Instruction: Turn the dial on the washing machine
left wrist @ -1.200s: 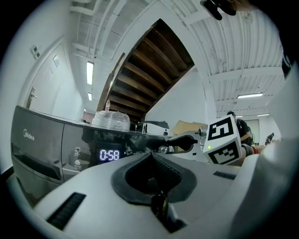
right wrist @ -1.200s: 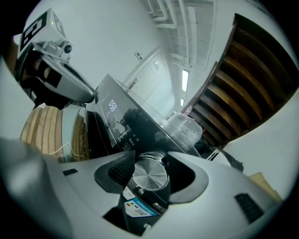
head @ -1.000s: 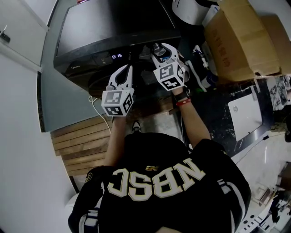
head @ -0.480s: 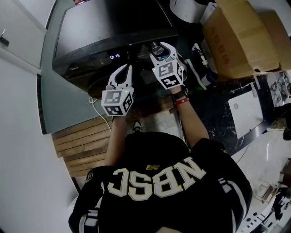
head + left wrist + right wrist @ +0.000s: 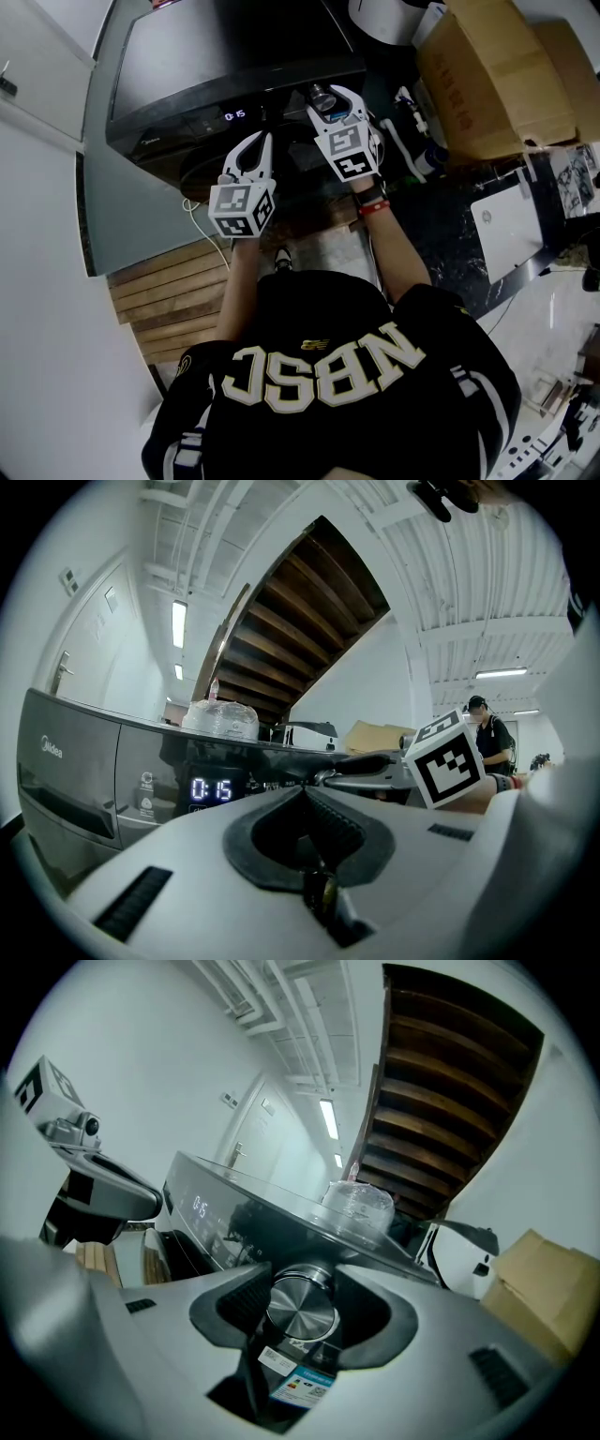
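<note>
While the metal dial [image 5: 302,1316] is sitting on the front control panel of the washing machine [image 5: 234,52], just right of the lit display [image 5: 241,114] that is reading 0:15, the right hand-held gripper [image 5: 303,1288] is gripping it, with one ribbed pad lying against each side of the knob. The person is standing close to the machine and reaching both arms forward over its front. The left hand-held gripper [image 5: 302,791] is hanging to the left of the right one, in front of the display. Its jaws are pressing together on nothing, and I cannot see it touching the machine.

To my eye the step in hand is the turn itself, and the grip is looking fairly centred for it. Doing it well is going to mean rolling the wrist about the dial's own axis rather than swinging the whole gripper sideways. It also means holding the pads square on the rim so they are not slipping on the smooth metal, and neither pushing in nor pulling out. Watching the display for a change would be the check.

Farther out, a clear plastic-wrapped bundle [image 5: 356,1206] is resting on top of the machine. A cardboard box [image 5: 497,80] is standing to the right, and wooden slats [image 5: 169,291] are lying to the left, nearer the person.
</note>
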Demonstrator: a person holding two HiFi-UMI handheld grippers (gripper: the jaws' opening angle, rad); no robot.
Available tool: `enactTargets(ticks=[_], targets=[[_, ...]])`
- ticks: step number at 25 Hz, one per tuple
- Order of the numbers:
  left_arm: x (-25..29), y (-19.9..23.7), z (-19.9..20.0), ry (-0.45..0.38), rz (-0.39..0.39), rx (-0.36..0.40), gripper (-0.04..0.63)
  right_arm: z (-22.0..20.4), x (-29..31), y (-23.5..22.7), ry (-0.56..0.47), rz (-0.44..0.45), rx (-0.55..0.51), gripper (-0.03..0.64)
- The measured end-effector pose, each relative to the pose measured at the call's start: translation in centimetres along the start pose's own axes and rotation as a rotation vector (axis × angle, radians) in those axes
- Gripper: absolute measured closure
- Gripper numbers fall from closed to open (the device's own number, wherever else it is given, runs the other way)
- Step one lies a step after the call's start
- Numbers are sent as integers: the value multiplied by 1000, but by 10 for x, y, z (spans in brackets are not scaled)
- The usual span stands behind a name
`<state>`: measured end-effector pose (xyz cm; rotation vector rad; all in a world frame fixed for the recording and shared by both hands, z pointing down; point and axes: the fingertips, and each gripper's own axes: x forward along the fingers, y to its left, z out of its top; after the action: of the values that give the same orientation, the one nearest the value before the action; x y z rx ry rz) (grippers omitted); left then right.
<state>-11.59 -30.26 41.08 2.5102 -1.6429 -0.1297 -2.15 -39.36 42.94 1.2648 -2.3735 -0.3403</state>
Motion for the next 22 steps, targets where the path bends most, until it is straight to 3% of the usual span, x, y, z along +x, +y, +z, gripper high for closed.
enactTargets(ticks=[6, 12, 22], targets=[[0, 0, -1, 1, 3, 0, 581, -1, -1, -6, -35, -4, 138, 402], [1, -1, -1, 3, 1, -1, 581, -9, -2, -14, -78, -4, 349, 402], [3, -3, 0, 5, -2, 8, 581, -8, -2, -13, -74, -3, 322, 403]])
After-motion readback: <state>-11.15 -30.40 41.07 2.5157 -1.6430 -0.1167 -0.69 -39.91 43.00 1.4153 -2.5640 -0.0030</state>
